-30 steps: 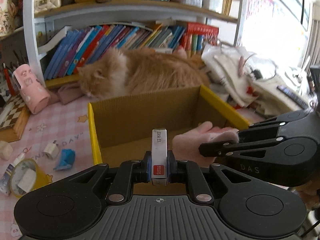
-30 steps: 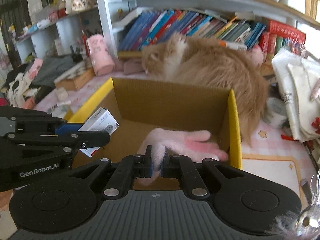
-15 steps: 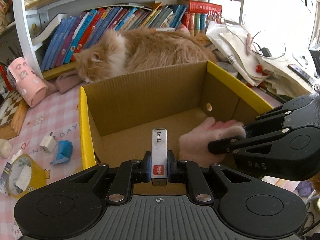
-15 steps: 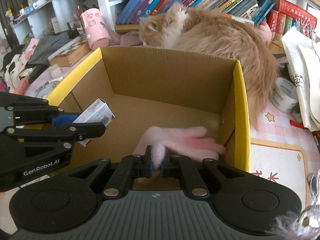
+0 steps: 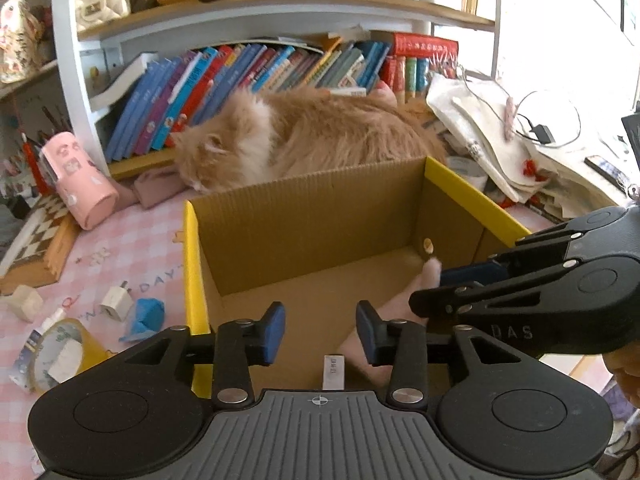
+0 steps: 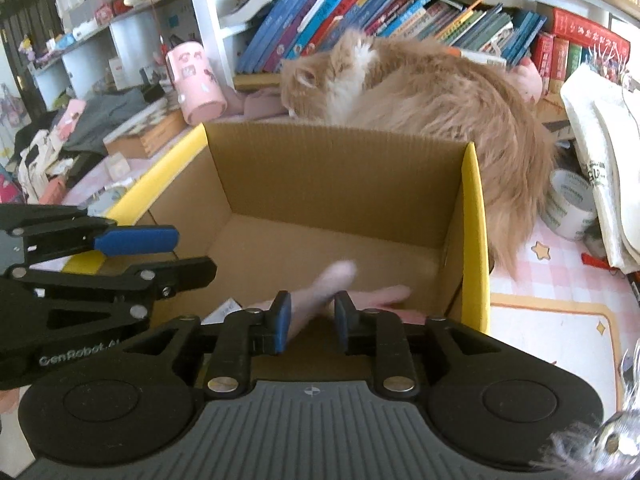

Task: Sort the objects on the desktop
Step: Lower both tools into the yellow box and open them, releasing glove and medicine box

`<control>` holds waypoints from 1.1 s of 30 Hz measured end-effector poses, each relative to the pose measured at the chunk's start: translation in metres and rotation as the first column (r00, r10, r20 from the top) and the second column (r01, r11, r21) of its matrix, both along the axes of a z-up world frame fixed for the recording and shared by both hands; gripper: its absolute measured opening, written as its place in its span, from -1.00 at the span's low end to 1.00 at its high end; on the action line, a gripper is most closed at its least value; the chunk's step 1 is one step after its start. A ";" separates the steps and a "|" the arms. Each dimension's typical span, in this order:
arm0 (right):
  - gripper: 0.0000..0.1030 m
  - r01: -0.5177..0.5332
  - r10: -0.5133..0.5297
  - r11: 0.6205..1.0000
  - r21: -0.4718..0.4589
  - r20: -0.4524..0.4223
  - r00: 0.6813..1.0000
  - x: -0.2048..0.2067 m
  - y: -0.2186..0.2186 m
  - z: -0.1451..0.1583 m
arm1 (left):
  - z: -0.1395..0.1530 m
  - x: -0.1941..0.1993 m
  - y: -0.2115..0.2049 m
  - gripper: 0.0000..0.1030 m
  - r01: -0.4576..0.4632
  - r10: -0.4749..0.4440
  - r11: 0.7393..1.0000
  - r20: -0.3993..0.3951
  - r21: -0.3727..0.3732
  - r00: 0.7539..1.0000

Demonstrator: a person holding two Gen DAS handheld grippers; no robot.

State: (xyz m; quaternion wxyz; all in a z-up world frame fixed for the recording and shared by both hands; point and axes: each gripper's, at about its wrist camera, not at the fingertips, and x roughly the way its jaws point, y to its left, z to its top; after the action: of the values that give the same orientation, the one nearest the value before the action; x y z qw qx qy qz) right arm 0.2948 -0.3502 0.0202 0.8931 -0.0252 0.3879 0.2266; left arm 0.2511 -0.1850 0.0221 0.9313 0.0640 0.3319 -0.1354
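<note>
A small white box [image 5: 333,372] and a blurred pink plush glove [image 6: 320,292] lie on the floor of the yellow-rimmed cardboard carton [image 5: 192,248], both half hidden behind the grippers. The left gripper [image 5: 320,330] and right gripper [image 6: 308,320], jaws just parted, grip nothing above them. A fluffy ginger cat [image 5: 304,136] sleeps against the carton's corrugated back wall, below slanting books [image 5: 248,76].

Black claw [image 5: 320,330] linkages, blue pads, silver screws.

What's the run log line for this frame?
left gripper: fingers just opened, small box released | right gripper: just opened, pink glove dropping | cardboard box
</note>
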 end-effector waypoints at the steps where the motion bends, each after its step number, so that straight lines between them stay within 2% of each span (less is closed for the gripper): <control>1: -0.55 0.003 -0.003 1.000 0.005 0.007 1.000 -0.001 0.000 0.002 | 0.002 -0.002 0.001 -0.12 -0.003 0.003 1.000 0.007 -0.001 1.000; 5: -0.37 0.014 -0.015 1.000 0.016 0.050 0.999 -0.007 0.000 0.010 | 0.009 -0.009 0.004 -0.06 -0.016 0.017 1.000 0.032 -0.016 0.999; 9: -0.23 0.045 -0.047 0.999 0.028 0.080 0.996 -0.014 -0.001 0.017 | 0.019 -0.020 0.009 0.14 -0.025 0.028 0.999 0.069 -0.038 0.997; 12: -0.16 0.067 -0.070 0.997 0.038 0.099 0.993 -0.020 -0.001 0.023 | 0.028 -0.028 0.015 0.19 -0.032 0.037 0.998 0.094 -0.054 0.995; 18: -0.12 0.131 -0.137 0.990 0.052 0.135 0.981 -0.036 -0.001 0.034 | 0.038 -0.040 0.032 0.31 -0.042 0.050 0.996 0.113 -0.079 0.992; 25: -0.06 0.220 -0.227 0.974 0.062 0.168 0.959 -0.058 -0.002 0.042 | 0.041 -0.051 0.048 0.34 -0.040 0.052 0.995 0.124 -0.095 0.991; 33: -0.05 0.322 -0.329 0.944 0.063 0.160 0.931 -0.081 -0.006 0.041 | 0.038 -0.066 0.068 0.36 -0.026 0.038 0.995 0.110 -0.100 0.993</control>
State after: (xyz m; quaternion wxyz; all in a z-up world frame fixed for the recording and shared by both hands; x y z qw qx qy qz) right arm 0.2136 -0.3557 0.0609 0.9482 0.0364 0.3055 0.0795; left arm 0.1852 -0.1167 0.0602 0.9526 0.0201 0.2730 -0.1329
